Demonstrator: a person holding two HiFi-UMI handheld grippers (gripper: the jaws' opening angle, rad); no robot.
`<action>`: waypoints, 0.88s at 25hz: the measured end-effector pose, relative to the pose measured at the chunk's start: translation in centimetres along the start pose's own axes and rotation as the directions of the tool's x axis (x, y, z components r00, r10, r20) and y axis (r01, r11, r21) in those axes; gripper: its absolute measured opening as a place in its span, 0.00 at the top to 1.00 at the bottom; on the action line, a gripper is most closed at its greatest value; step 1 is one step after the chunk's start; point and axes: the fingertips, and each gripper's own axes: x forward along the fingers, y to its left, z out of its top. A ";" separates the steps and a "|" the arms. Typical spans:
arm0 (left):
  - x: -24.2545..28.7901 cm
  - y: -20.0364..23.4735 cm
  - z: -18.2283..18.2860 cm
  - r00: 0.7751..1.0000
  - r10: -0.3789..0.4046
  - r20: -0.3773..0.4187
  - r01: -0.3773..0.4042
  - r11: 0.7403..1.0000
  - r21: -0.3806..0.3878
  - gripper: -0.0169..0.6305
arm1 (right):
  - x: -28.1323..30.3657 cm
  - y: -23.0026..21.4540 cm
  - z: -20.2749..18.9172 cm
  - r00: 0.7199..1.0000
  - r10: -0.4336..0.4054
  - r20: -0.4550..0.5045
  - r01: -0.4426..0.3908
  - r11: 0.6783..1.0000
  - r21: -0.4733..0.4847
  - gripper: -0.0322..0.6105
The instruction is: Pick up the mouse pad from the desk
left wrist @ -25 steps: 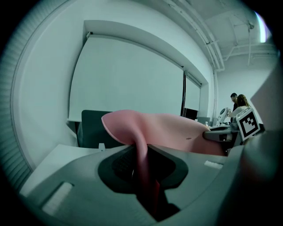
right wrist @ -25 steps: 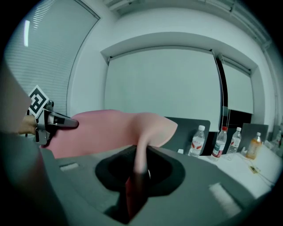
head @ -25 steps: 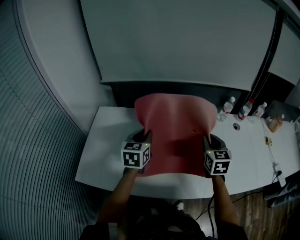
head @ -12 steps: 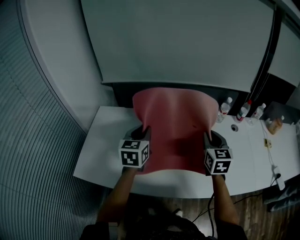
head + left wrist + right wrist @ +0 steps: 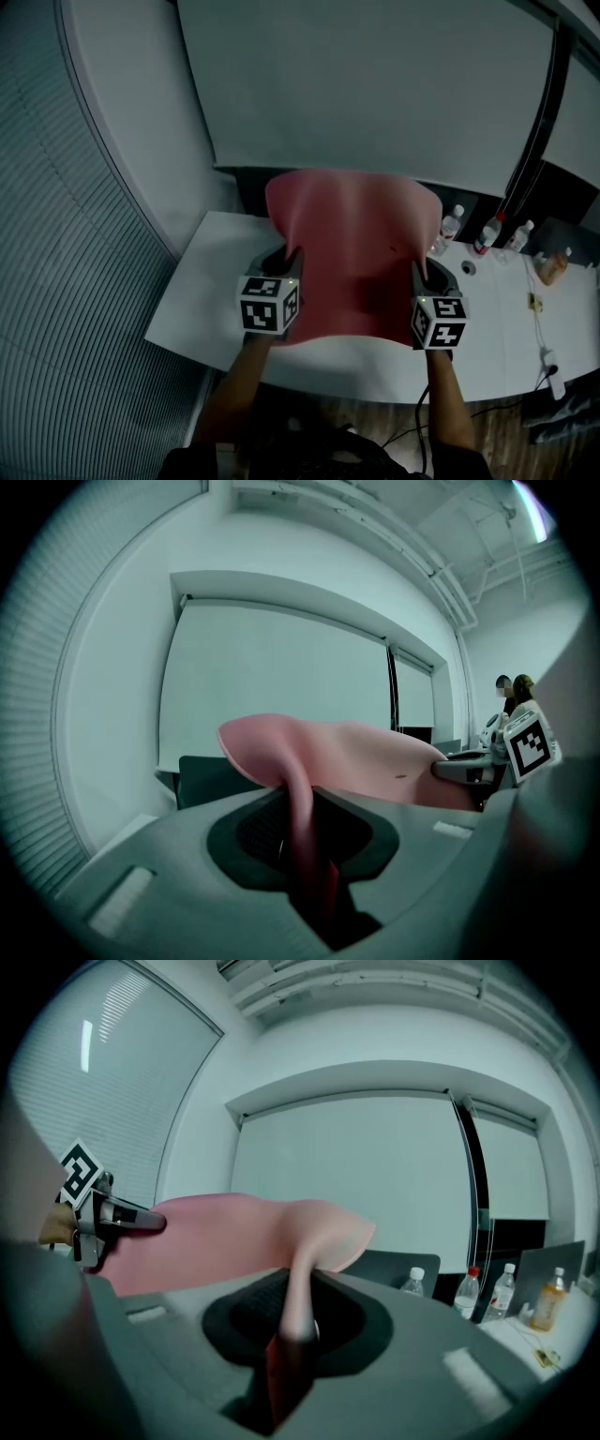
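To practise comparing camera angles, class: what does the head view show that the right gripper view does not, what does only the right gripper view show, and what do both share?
Only the head view: the white desk from above, the person's forearms, and the whole pink mouse pad spread between the two grippers.
Only the right gripper view: a close look at the pad's edge pinched between the jaws of the right gripper.
Both: the pad, the left gripper and the water bottles.
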 end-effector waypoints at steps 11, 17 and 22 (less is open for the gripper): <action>-2.1 -1.4 2.5 0.997 0.055 0.051 -0.056 0.998 0.031 0.86 | -1.1 -1.0 2.4 0.997 0.037 0.063 -0.034 0.999 -0.034 0.84; -3.5 -1.7 3.9 0.994 0.075 0.081 -0.079 0.996 0.044 0.86 | -1.7 -1.0 3.8 0.994 0.051 0.098 -0.047 0.998 -0.045 0.84; -4.4 -1.7 5.1 0.990 0.094 0.106 -0.100 0.994 0.054 0.86 | -2.1 -0.8 5.0 0.991 0.057 0.117 -0.051 0.997 -0.053 0.84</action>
